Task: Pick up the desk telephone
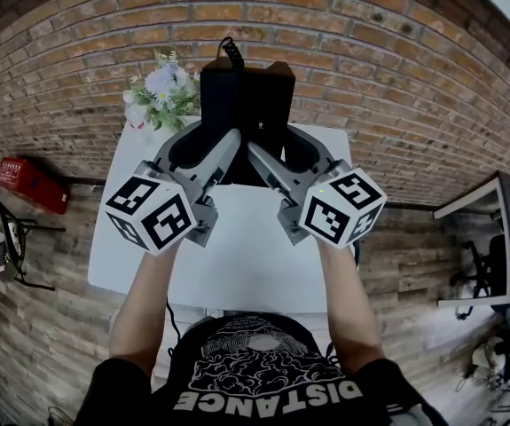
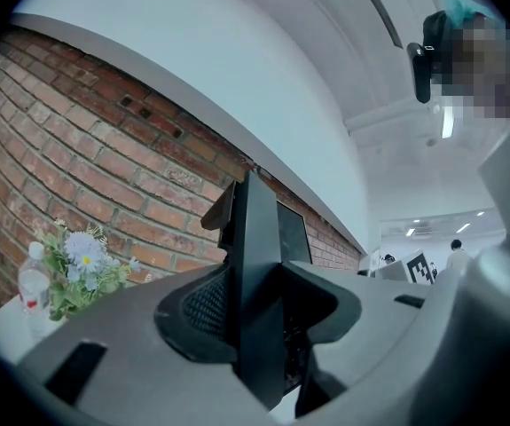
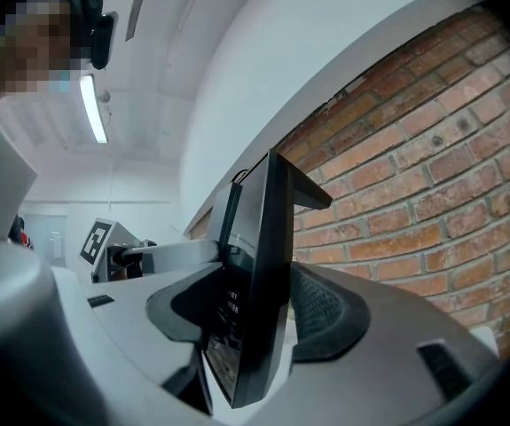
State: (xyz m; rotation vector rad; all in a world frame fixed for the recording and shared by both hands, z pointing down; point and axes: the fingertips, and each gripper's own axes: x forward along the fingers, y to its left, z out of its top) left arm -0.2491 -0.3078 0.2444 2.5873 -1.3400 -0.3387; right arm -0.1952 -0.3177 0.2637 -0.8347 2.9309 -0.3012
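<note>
The black desk telephone (image 1: 247, 100) hangs upright above the white table (image 1: 237, 256), in front of the brick wall, with its coiled cord (image 1: 231, 51) at the top. My left gripper (image 1: 203, 149) clamps its left side and my right gripper (image 1: 286, 153) clamps its right side. In the left gripper view the phone's edge (image 2: 259, 238) stands between the jaws of the left gripper (image 2: 259, 304), against the ribbed pad (image 2: 206, 304). The right gripper view shows the phone's body (image 3: 263, 238) the same way inside the right gripper (image 3: 259, 313).
A bunch of artificial flowers (image 1: 161, 96) and a small bottle (image 1: 137, 114) stand at the table's far left corner. The brick wall (image 1: 396, 78) runs right behind the table. On the floor lie a red box (image 1: 28, 183) at left and another desk (image 1: 494, 238) at right.
</note>
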